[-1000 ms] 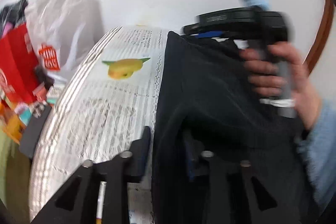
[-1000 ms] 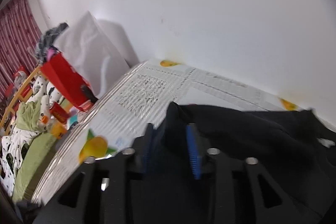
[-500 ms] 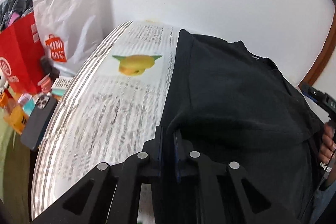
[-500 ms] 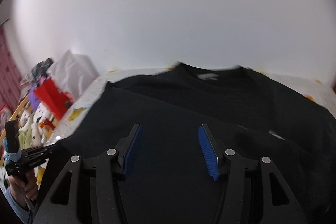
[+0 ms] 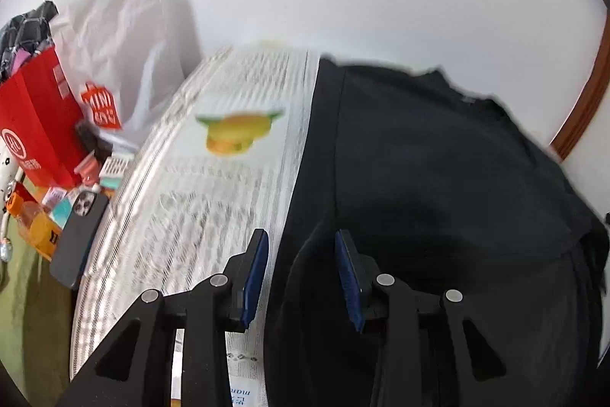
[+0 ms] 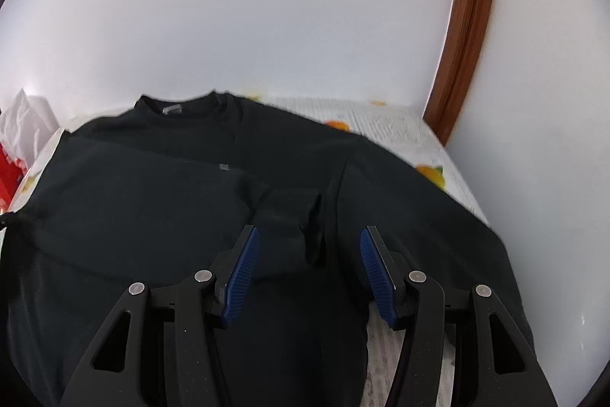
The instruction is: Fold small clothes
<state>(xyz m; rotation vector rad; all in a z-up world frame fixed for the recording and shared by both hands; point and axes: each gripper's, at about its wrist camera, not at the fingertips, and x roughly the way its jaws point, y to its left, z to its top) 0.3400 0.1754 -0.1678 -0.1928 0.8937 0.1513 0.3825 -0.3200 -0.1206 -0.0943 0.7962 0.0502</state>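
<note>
A black long-sleeved top [image 6: 152, 201] lies spread on a table with a printed white cloth [image 5: 213, 201], its collar toward the wall. In the left wrist view the top [image 5: 438, 159] fills the right side, its left edge folded inward. My left gripper [image 5: 301, 254] is open over that left edge, holding nothing. My right gripper [image 6: 309, 246] is open above the top's right part, over a sleeve cuff [image 6: 289, 212] folded onto the body.
Left of the table are a red paper bag [image 5: 34, 132], a white plastic bag [image 5: 114, 56], a dark phone [image 5: 76, 235] and small clutter. A white wall stands behind the table. A brown wooden frame [image 6: 465, 25] rises at the right corner.
My left gripper was shut on the top's left edge and has opened, letting it go. My right gripper has swung right over the top, staying open.
</note>
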